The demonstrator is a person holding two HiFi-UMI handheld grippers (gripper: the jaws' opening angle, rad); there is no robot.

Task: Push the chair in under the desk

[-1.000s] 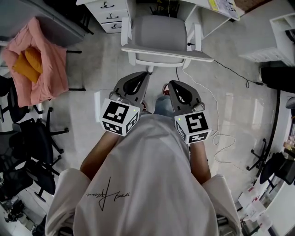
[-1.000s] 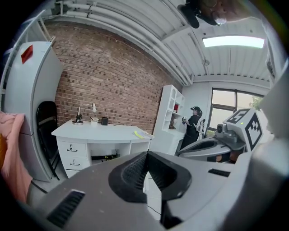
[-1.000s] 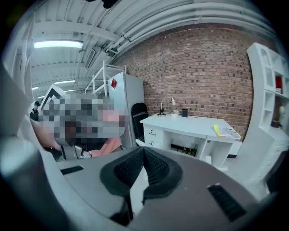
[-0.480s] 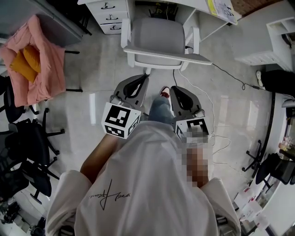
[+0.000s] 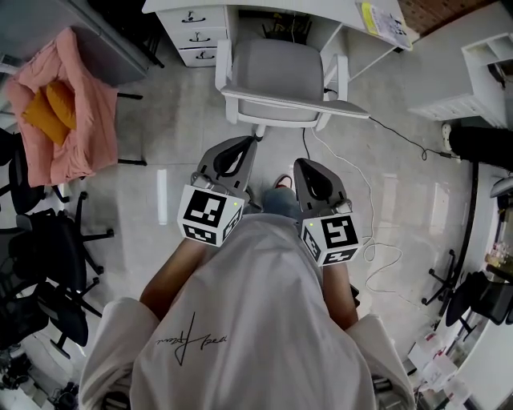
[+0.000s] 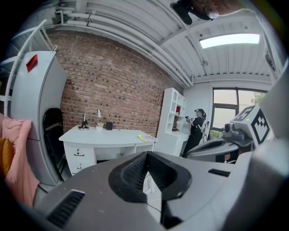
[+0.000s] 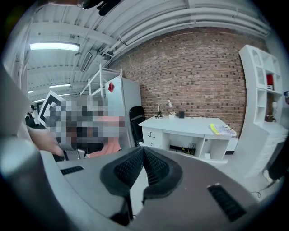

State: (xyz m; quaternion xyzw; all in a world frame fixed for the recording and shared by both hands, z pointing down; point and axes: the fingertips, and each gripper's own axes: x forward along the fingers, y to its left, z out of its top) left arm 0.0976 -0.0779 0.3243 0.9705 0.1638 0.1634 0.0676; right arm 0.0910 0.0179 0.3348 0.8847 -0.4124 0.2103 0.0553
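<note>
My left tongs (image 5: 247, 146) and right tongs (image 5: 301, 166) are both squeezed narrow. Their ribbed black pads (image 6: 134, 170) are pressed together with nothing between them. I hold them side by side in front of my white shirt (image 5: 256, 320), tips angled a little downward.

The grey-cushioned chair with a white frame and armrests (image 5: 276, 68) stands just ahead of the tips, its backrest towards me, and neither pair of tongs touches it. Its far edge sits at the knee opening of the white tabletop (image 5: 337, 10), beside the white three-drawer unit (image 5: 195, 30). A yellow-edged booklet (image 5: 383, 18) lies on the tabletop's right end.

A thin white cable (image 5: 377, 240) loops over the pale tiled floor (image 5: 176, 120) to my right. To my left a pink cloth (image 5: 76, 112) lies in a heap, with black office chairs (image 5: 56, 256) nearer me.
</note>
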